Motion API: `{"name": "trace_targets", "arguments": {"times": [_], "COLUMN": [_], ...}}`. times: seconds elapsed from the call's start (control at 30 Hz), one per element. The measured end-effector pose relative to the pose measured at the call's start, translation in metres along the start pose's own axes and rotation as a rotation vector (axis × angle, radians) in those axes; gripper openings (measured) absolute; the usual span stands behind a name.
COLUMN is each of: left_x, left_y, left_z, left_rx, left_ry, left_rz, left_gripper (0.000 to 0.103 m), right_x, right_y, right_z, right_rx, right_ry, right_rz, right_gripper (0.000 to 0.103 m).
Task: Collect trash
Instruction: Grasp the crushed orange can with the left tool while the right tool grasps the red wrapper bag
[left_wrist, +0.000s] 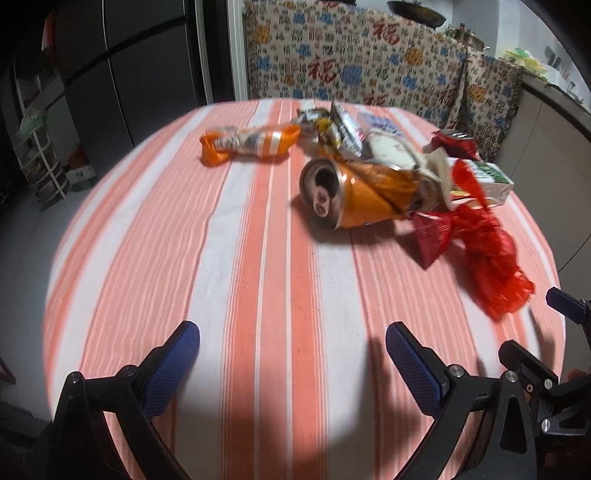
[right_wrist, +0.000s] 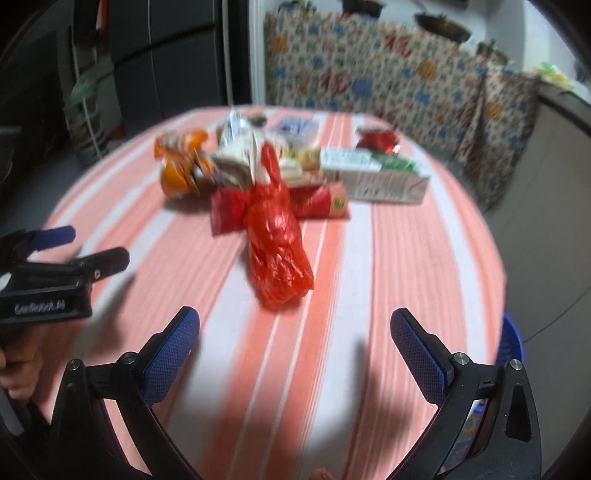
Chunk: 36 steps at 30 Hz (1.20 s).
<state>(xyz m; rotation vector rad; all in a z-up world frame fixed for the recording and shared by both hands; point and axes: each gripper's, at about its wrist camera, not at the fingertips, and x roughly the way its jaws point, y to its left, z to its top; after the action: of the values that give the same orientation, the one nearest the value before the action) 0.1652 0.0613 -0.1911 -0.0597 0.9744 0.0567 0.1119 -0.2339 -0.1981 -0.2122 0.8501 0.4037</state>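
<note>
A: Start with the biggest thing. What carries it all?

B: A round desk (left_wrist: 236, 258) under an orange-and-white striped cloth. The trash sits in one heap toward the far edge, a little right of the middle; the near half is bare cloth.

A: Why heaped like that?

B: My guess is it was dumped together to be picked off piece by piece. The pieces overlap and lean on each other.

A: What is in it?

B: A white and green carton (right_wrist: 384, 177) at the right end. A red bag (right_wrist: 277, 240) trails from the heap toward the near edge, closest to the right gripper (right_wrist: 295, 339). A crushed orange can (left_wrist: 354, 192) lies on its side, mouth facing the left gripper (left_wrist: 291, 350). An orange wrapper (left_wrist: 247, 142) lies apart at the left. A crushed red can (left_wrist: 454, 142) sits at the far right edge.

A: And the grippers?

B: Both hang over the near edge, side by side, jaws spread wide and holding nothing. Each points at the heap, so I judge this as the approach to a first pick.

A: What can't you make out?

B: The right view is blurred, so labels are unreadable. White papers and packets in the middle of the heap are too tangled to name. A blue rim (right_wrist: 511, 343) shows past the near right edge, mostly cut off; perhaps a bin, I cannot tell.
</note>
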Motion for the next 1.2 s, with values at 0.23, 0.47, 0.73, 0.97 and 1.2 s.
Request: {"name": "trace_targets", "arguments": {"times": [0.23, 0.47, 0.73, 0.97, 1.2], "left_x": [0.014, 0.015, -0.016, 0.03, 0.027], "left_y": [0.003, 0.003, -0.017, -0.043, -0.007], "left_z": [0.009, 0.011, 0.053, 0.094, 0.071], "left_rx": [-0.007, -0.009, -0.016, -0.017, -0.021], "left_ry": [-0.023, -0.006, -0.115, -0.062, -0.034], "left_rz": [0.042, 0.044, -0.129, -0.032, -0.006], "left_gripper": [0.103, 0.103, 0.103, 0.103, 0.102], "right_x": [0.032, 0.031, 0.019, 0.021, 0.022], "right_y": [0.008, 0.003, 0.0, -0.015, -0.021], "right_z": [0.012, 0.01, 0.019, 0.019, 0.028], "right_rx": [-0.074, -0.036, -0.047, -0.009, 0.02], "right_ry": [0.066, 0.055, -0.026, -0.042, -0.072], "right_rz": [0.039, 0.085, 0.124, 0.124, 0.178], "right_gripper": [0.103, 0.102, 0.102, 0.102, 0.077]}}
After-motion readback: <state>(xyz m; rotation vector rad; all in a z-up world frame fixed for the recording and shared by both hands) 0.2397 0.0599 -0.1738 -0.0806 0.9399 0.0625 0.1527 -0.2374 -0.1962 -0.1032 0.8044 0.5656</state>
